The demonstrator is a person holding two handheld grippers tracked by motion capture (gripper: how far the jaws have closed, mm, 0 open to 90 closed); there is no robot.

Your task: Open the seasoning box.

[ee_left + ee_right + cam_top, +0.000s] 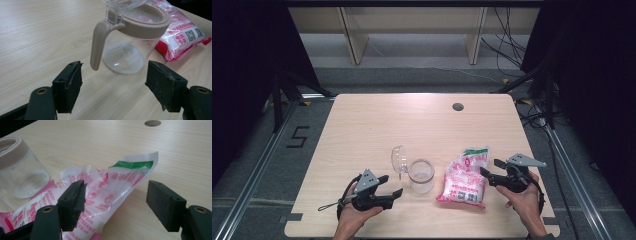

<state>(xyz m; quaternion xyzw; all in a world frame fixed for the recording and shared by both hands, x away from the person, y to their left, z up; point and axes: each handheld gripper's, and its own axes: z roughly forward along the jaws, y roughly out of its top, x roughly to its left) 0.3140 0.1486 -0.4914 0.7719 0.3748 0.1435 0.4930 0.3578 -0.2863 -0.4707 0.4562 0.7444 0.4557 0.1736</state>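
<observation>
Light wood bench (362, 130), dark surrounds, cable hole (457, 106) toward 12 o'clock. Clear jar (421, 176) with hinged lid (399, 160) thrown back stands at centre-front; opened salt bag (463, 181) lies just beside it at 3 o'clock. Left gripper (392, 187) rests at the jar's 9 o'clock, jaws spread, holding nothing. Right gripper (490, 171) is open, the bag's torn top between its jaws, pads not pressing.

Risk: a slack film grip could slip and spill grains.

Left gripper view shows white residue on the jar's floor; high view cannot resolve it.

One jar (421, 176), one bag (464, 180), two grippers on one table (377, 120).
</observation>
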